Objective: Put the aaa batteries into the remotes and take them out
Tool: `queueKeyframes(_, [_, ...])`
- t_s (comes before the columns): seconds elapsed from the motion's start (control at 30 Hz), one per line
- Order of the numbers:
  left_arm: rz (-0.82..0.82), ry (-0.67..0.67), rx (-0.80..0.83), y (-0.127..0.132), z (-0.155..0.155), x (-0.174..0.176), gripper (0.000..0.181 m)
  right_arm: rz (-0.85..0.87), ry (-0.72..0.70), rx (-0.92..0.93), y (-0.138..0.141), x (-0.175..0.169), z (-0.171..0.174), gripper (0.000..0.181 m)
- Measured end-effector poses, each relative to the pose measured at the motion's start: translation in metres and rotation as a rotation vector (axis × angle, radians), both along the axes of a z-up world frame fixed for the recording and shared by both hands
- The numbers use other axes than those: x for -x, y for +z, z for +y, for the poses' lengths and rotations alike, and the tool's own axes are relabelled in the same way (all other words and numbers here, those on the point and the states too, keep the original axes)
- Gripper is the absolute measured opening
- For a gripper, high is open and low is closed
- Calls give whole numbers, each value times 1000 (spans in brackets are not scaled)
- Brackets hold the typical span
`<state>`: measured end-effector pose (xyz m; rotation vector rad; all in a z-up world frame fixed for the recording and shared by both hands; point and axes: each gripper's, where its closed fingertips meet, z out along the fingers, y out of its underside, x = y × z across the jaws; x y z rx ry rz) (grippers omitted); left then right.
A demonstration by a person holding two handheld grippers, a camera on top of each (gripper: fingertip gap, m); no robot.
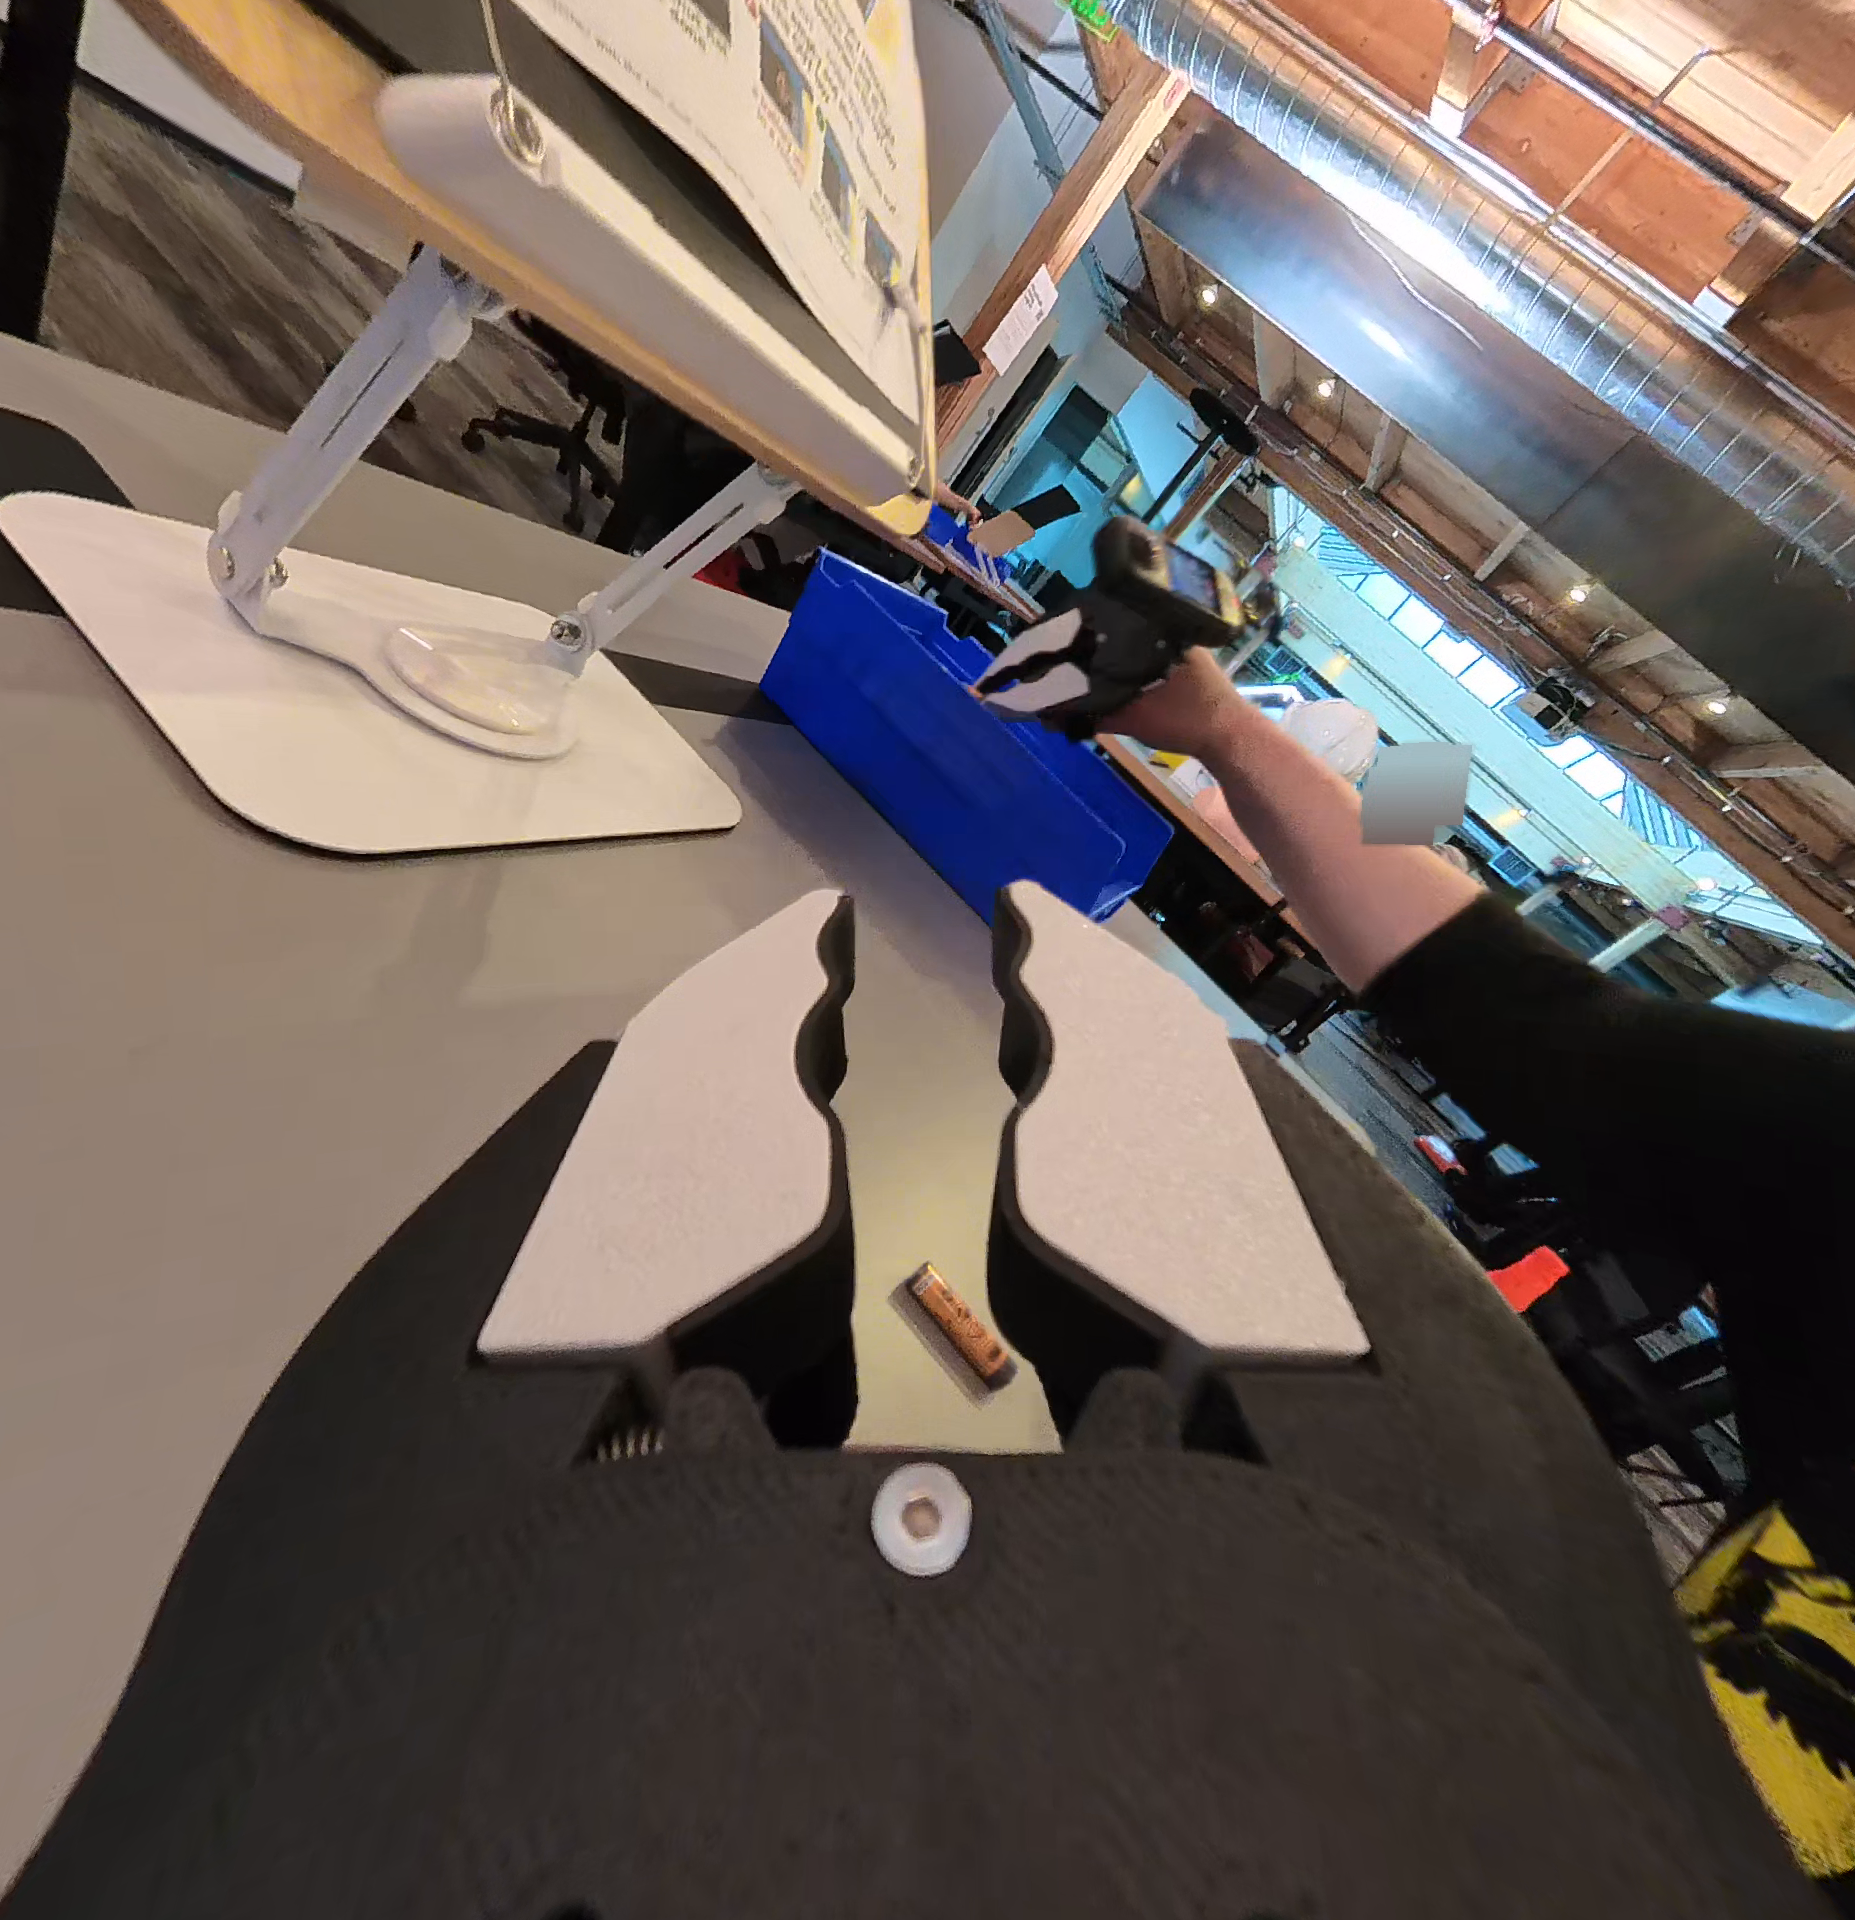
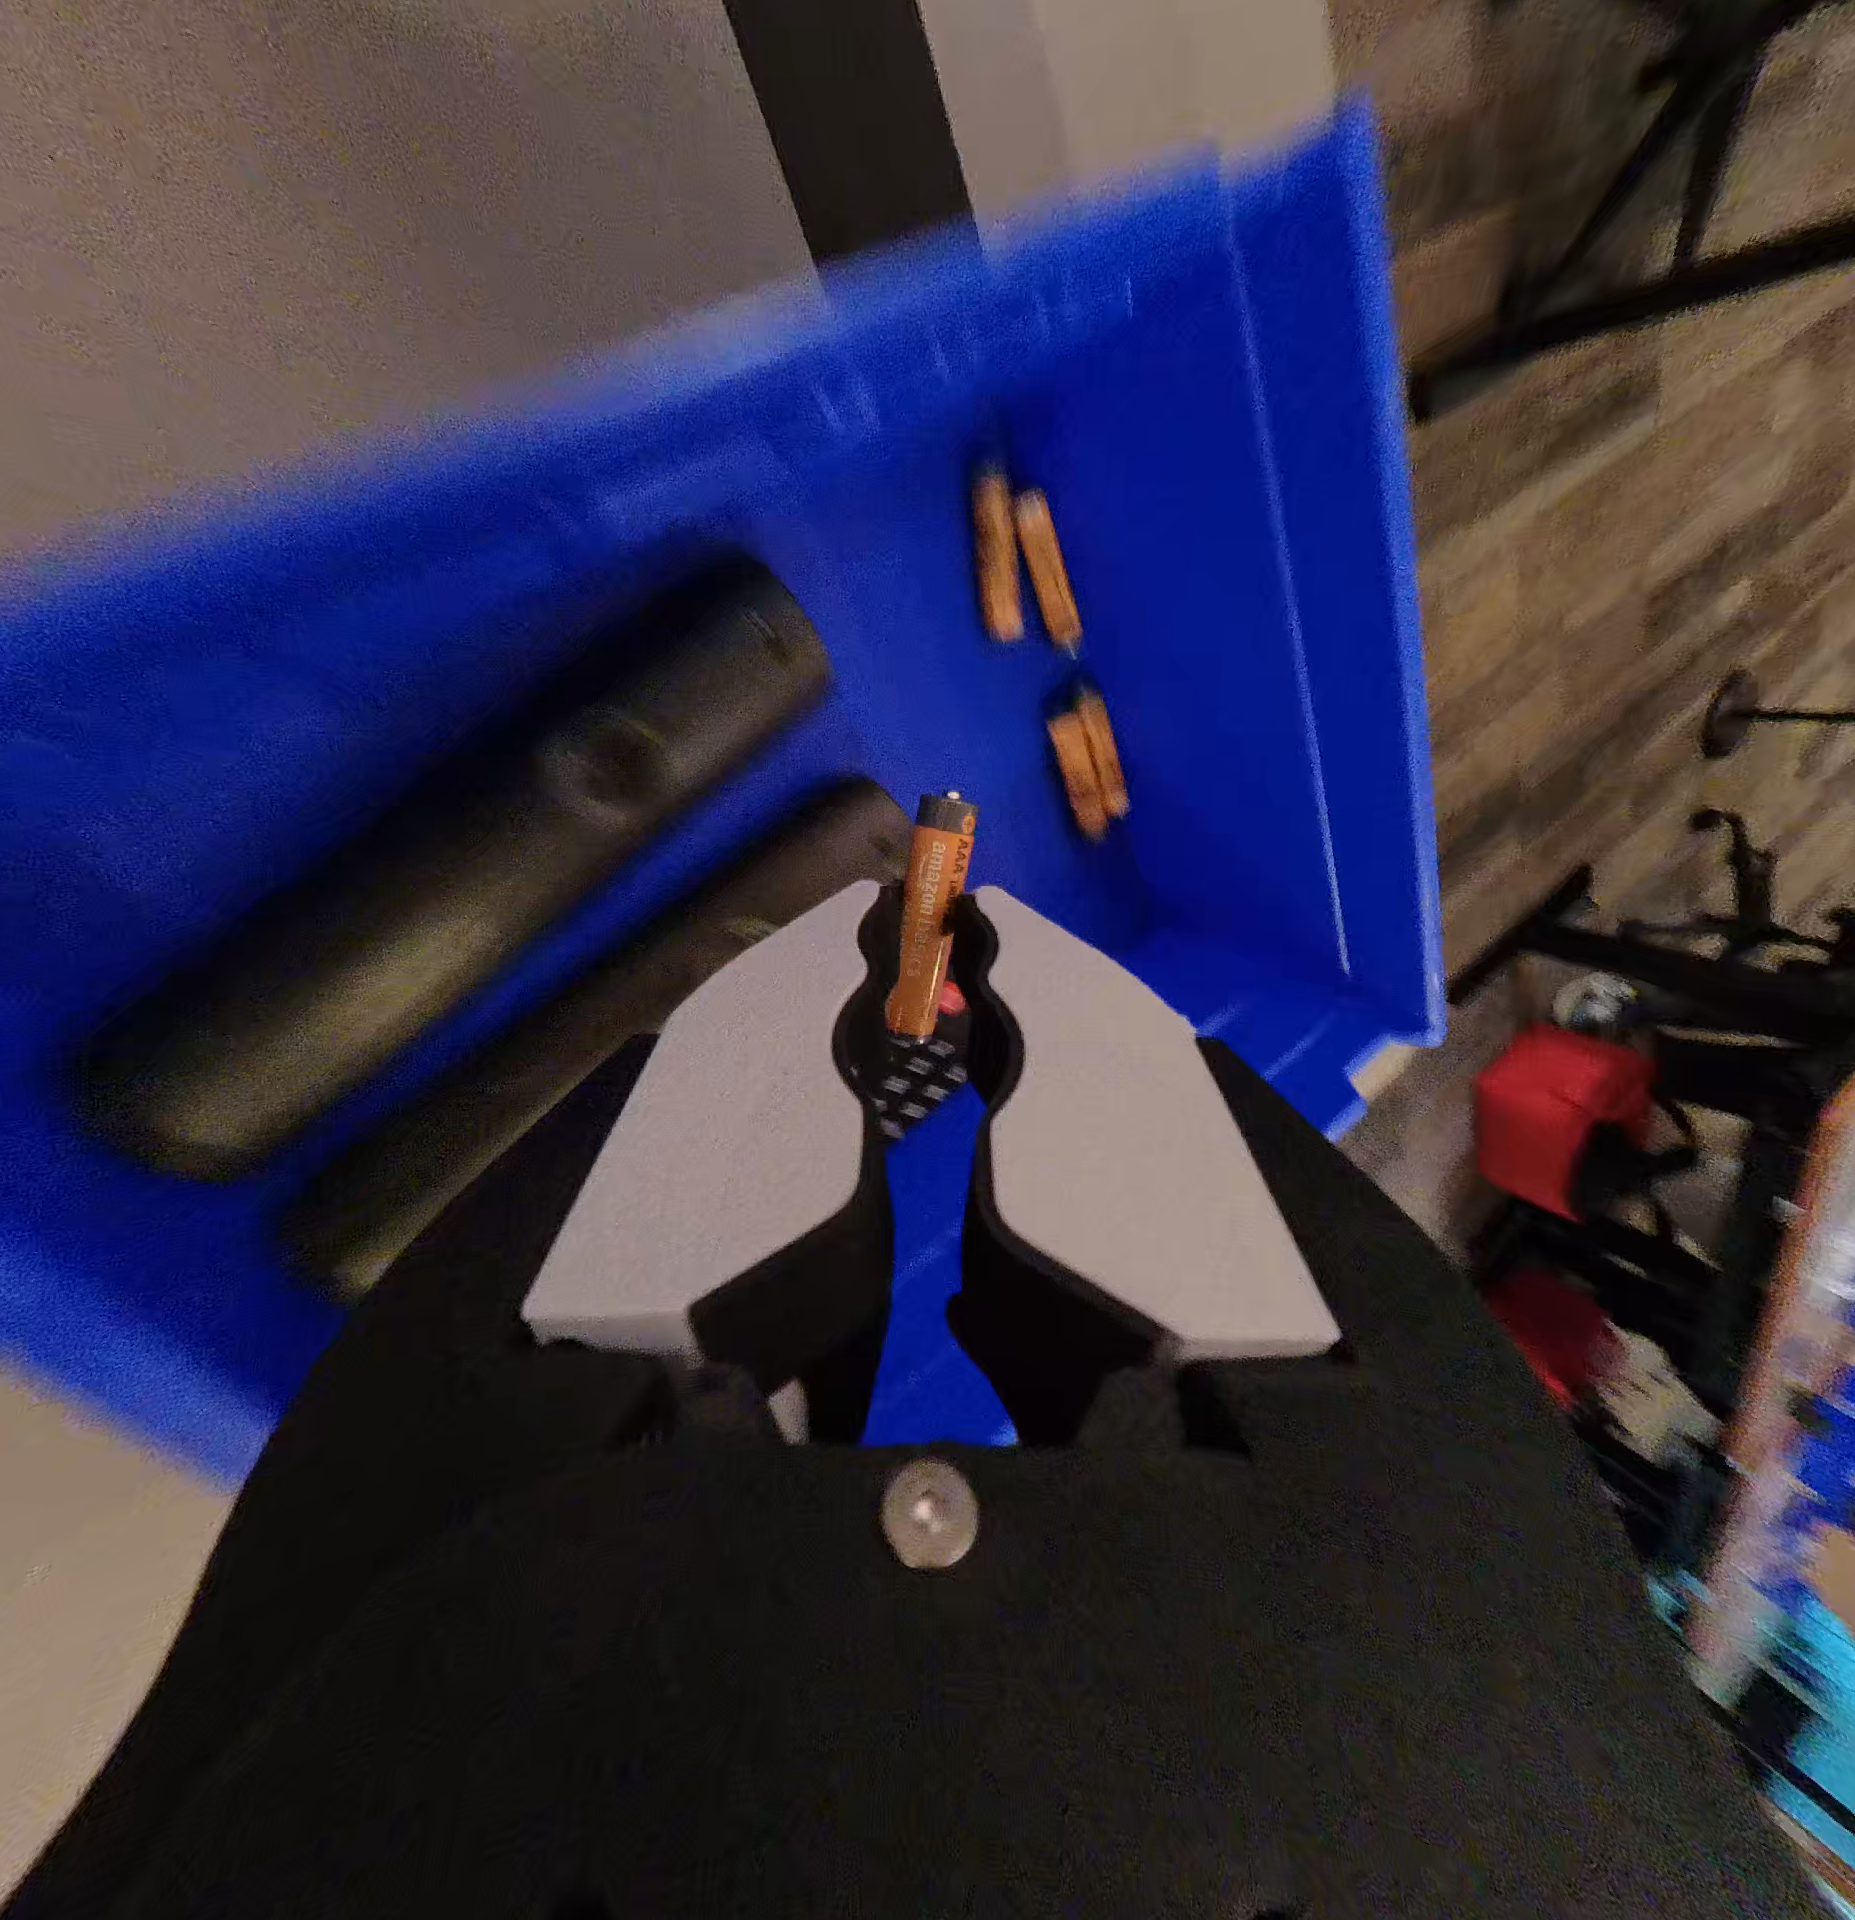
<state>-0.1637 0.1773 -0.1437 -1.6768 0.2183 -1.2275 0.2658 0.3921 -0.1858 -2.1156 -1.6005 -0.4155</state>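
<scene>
Right claw point(image 2: 928, 899) with battery point(image 2: 928, 925) over bin point(image 2: 1193, 364)

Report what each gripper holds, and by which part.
Right gripper pinches an orange battery around its middle, near the fingertips. Left gripper is open and holds nothing.

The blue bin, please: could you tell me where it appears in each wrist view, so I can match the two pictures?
Left wrist view: the blue bin sits mid-frame on the grey table, right of the white stand, with the right gripper over it.
Right wrist view: it fills the left and centre, seen from above, holding dark remotes and loose batteries.
Shared landmark: the right gripper, shut on a battery.
</scene>
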Motion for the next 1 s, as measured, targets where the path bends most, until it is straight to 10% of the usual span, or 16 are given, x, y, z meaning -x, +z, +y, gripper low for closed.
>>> queueKeyframes(0.2, [29,-7,27,-16,6,-5,26,-303,-7,-32,-44,-60,67,12])
queueKeyframes(0.4, [5,1,44,-19,9,0,27,-232,-100,-174,1,-43,54,27])
queueKeyframes(0.53, [8,6,30,-14,8,0,27,121,-121,-45,33,57,-45,23])
queueKeyframes(0.73, [1,16,13,-7,5,3,27,488,52,433,-14,261,-249,27])
queueKeyframes(1.0, [-43,17,-16,9,0,8,27,485,-83,479,-84,346,-290,45])
